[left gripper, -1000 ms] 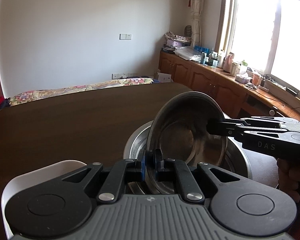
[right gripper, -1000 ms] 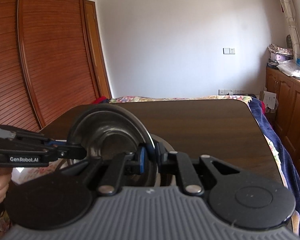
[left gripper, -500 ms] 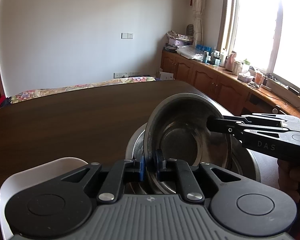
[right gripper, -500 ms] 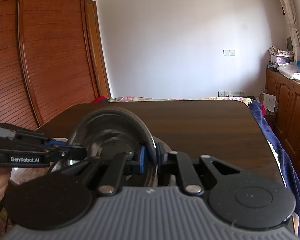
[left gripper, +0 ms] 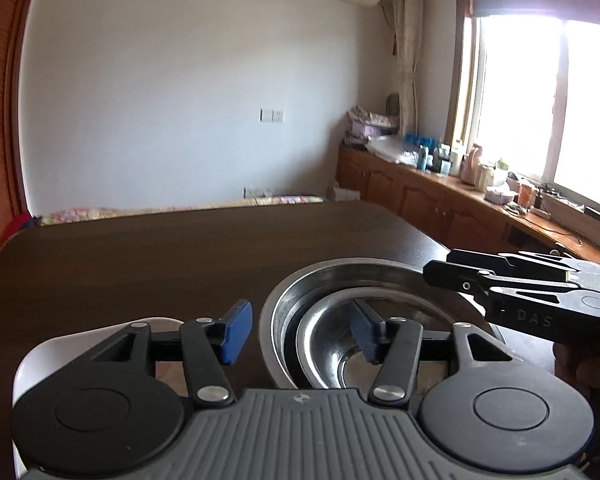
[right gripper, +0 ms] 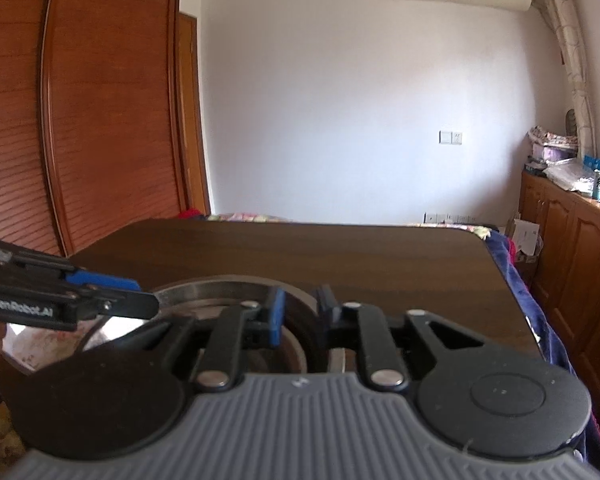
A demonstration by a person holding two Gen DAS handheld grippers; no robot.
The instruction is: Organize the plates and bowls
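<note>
- A white plate lies at the left on the dark tabletop, partly hidden behind the left gripper's body.
- The left gripper has its jaws spread wide and holds nothing; one blue pad hangs over the tabletop beside the bowls, the other over the small bowl.
- The small steel bowl sits upright, nested inside the large steel bowl, on the tabletop to the right of the plate.
- In the right wrist view the right gripper is above the near rim of the large bowl, its jaws parted and gripping nothing.
- From the left wrist view, the right gripper reaches in from the right, its tips over the large bowl's far right rim.
- A wooden counter crowded with bottles runs under the window on the right.
</note>
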